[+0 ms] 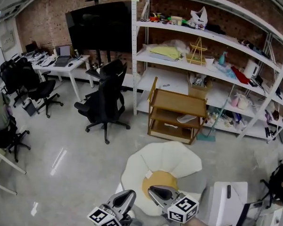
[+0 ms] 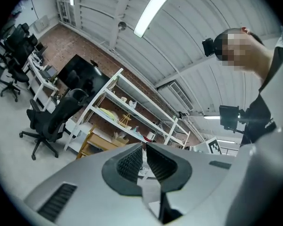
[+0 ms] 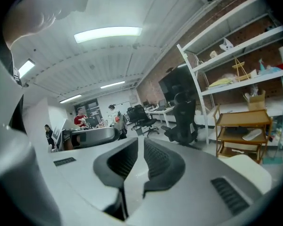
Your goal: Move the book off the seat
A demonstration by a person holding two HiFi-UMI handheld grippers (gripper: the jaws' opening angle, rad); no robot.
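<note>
A cream, petal-shaped seat [image 1: 172, 159] stands on the floor just below me. On its middle lies a mustard-yellow patch [image 1: 156, 179] with a small white tag; I cannot tell whether it is the book. My left gripper [image 1: 131, 193] hovers at the seat's near edge, shut with nothing between its jaws. My right gripper [image 1: 151, 189] sits over the yellow patch and hides part of it, also shut and holding nothing. In the left gripper view the left gripper [image 2: 144, 148] points up towards the ceiling. In the right gripper view the right gripper [image 3: 140, 143] points across the room, with the seat [image 3: 247, 166] at lower right.
A wooden trolley [image 1: 177, 113] stands beyond the seat, in front of white shelving [image 1: 212, 67]. A black office chair [image 1: 105, 101] is to the left, with a dark screen [image 1: 100, 26] and desks [image 1: 61, 64] behind it. A white box [image 1: 224, 201] is at lower right. People [image 3: 80, 119] stand far off.
</note>
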